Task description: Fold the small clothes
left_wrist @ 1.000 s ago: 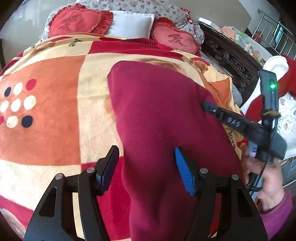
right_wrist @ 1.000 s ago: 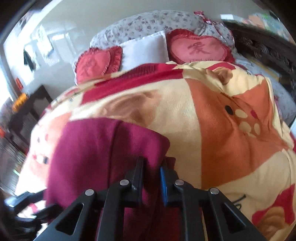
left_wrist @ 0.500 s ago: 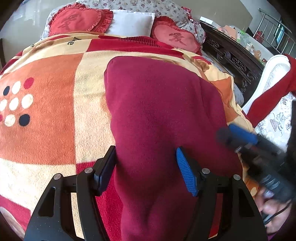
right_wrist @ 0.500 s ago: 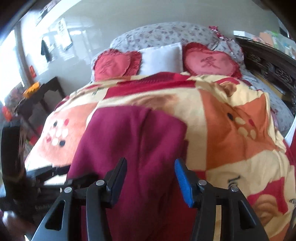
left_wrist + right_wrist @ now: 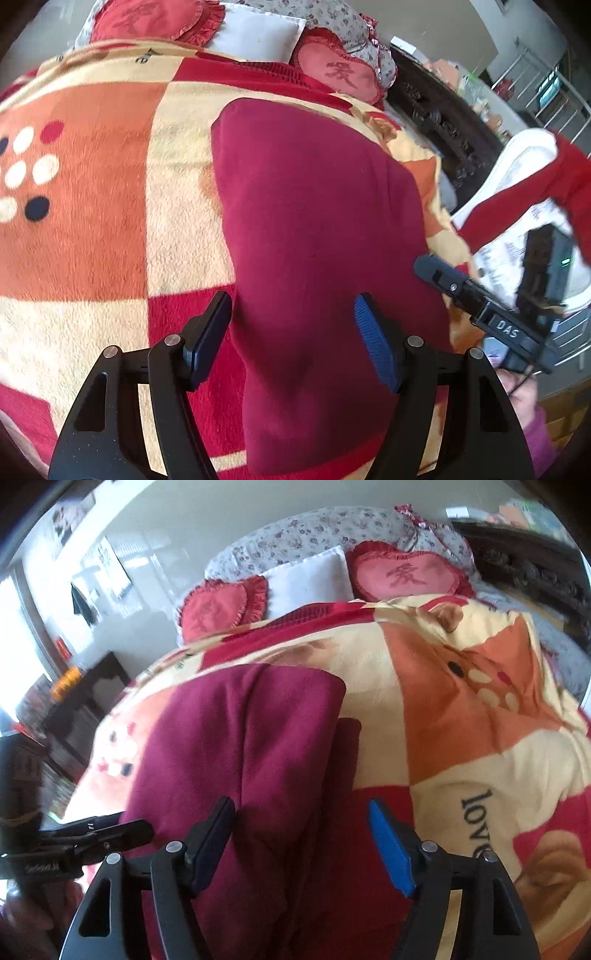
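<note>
A dark red fleece garment (image 5: 314,229) lies folded lengthwise on the patterned blanket (image 5: 92,229); it also shows in the right wrist view (image 5: 251,746). My left gripper (image 5: 293,339) is open, its jaws spread over the garment's near end, holding nothing. My right gripper (image 5: 303,843) is open above the garment's near right edge, also empty. The right gripper appears in the left wrist view (image 5: 480,310) beside the garment's right edge. The left gripper appears at the left of the right wrist view (image 5: 92,840).
Two red heart cushions (image 5: 332,70) and a white pillow (image 5: 258,33) lie at the bed's head. A dark carved bed frame (image 5: 443,118) runs along the right. A red cloth (image 5: 535,192) drapes over a white chair there. A dark side table (image 5: 92,686) stands left.
My right gripper opened, let go of the garment's edge and drew back to the right side. The garment now lies flat. My left gripper stayed open over the near end.
</note>
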